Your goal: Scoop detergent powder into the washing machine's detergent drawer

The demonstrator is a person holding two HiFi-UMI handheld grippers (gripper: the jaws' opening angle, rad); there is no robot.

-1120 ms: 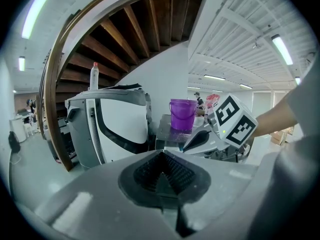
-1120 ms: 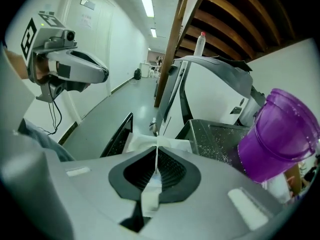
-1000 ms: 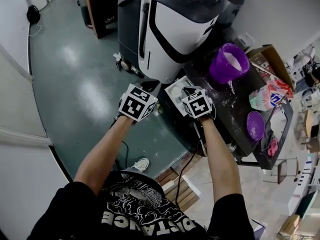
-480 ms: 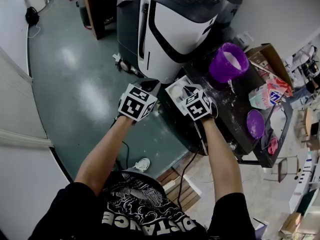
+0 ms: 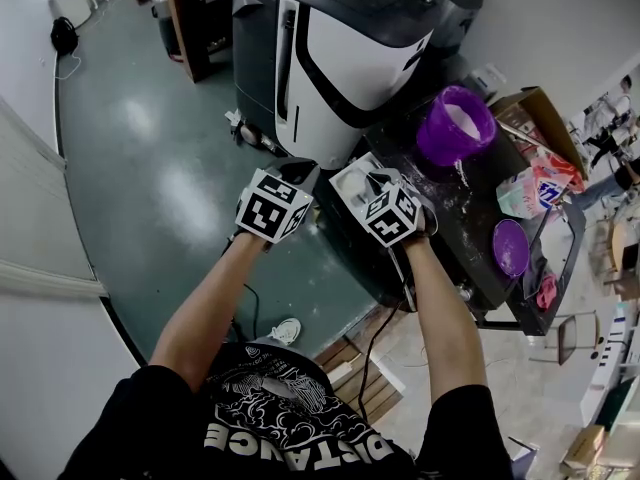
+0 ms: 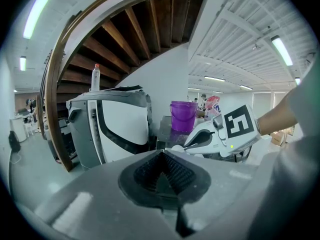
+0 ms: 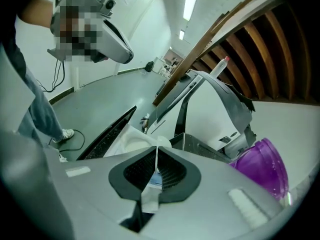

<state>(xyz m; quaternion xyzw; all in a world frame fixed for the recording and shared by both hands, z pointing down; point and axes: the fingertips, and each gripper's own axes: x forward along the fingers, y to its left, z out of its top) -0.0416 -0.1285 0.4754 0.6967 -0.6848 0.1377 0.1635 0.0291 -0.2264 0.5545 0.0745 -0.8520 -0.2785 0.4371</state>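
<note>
The white detergent drawer point(image 5: 350, 180) point(image 7: 125, 144) sticks out from the dark washing machine point(image 5: 455, 223). My right gripper point(image 5: 377, 186) point(image 7: 156, 156) is shut on a thin white scoop point(image 7: 151, 186), seen edge-on, with its front end over the drawer. Whether powder is in the scoop cannot be told. A purple bucket point(image 5: 457, 123) point(image 6: 183, 115) point(image 7: 265, 170) with white powder stands on the machine's top beyond. My left gripper point(image 5: 298, 176) point(image 6: 162, 160) hangs just left of the drawer, shut with nothing in it. In the left gripper view the right gripper point(image 6: 225, 133) shows close by.
A large white and black machine point(image 5: 340, 38) stands behind the drawer. On the washer top are spilled powder, a detergent bag point(image 5: 535, 190) and a purple bowl point(image 5: 510, 248). A cardboard box point(image 5: 545, 118) sits at the far right. Green floor point(image 5: 150, 168) lies to the left.
The right gripper has rolled and edged slightly left over the drawer, still holding the scoop. The left gripper has stayed in place.
</note>
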